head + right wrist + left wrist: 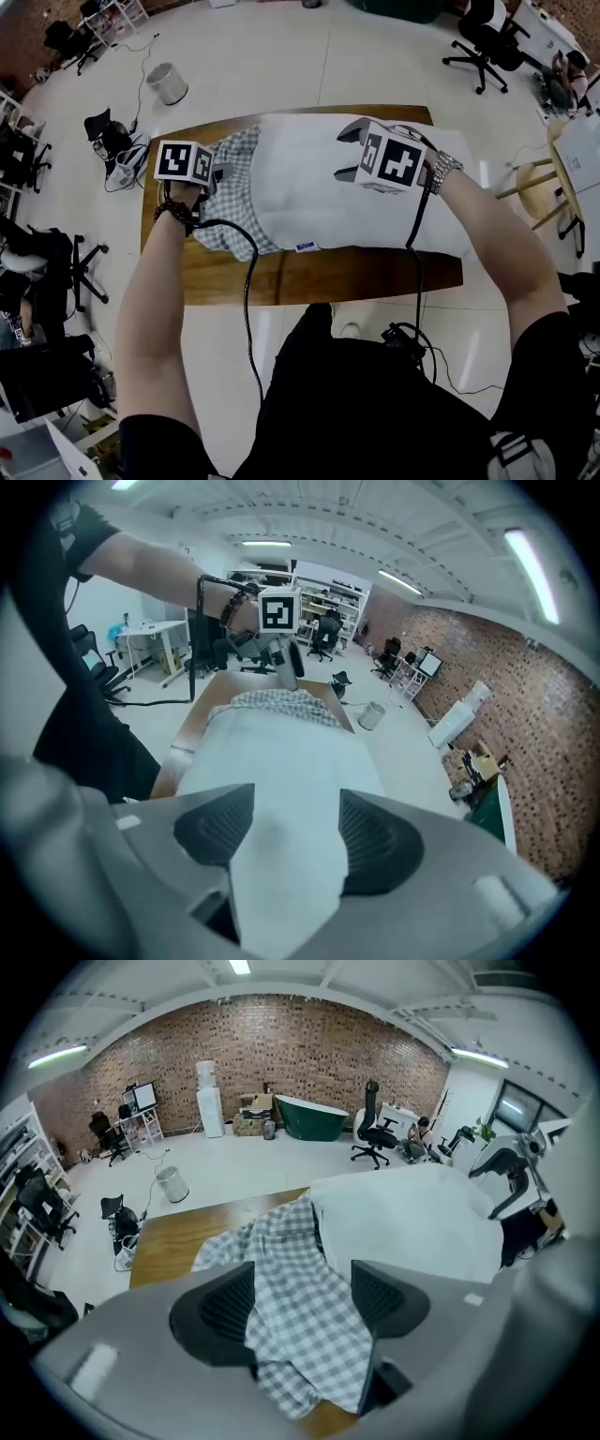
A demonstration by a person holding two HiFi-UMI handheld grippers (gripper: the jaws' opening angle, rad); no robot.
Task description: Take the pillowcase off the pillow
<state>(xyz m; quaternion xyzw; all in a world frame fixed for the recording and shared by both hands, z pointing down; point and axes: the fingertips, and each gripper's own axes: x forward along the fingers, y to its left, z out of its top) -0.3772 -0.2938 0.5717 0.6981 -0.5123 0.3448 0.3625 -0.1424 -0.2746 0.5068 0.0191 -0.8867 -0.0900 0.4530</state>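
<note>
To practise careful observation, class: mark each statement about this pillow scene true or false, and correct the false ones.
1. The checked pillowcase is bunched at one end of the white pillow. True.
2. The pillow lies on the floor. False: it lies on the wooden table.
3. The left hand-held gripper has checked cloth between its jaws. True.
4. The right hand-held gripper is shut on the pillowcase. False: its jaws stand apart, with white pillow between them.

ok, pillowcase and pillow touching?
Touching. Head view: the checked pillowcase sits bunched over one end of the white pillow, with no gap between them. The left gripper view shows the same overlap.
</note>
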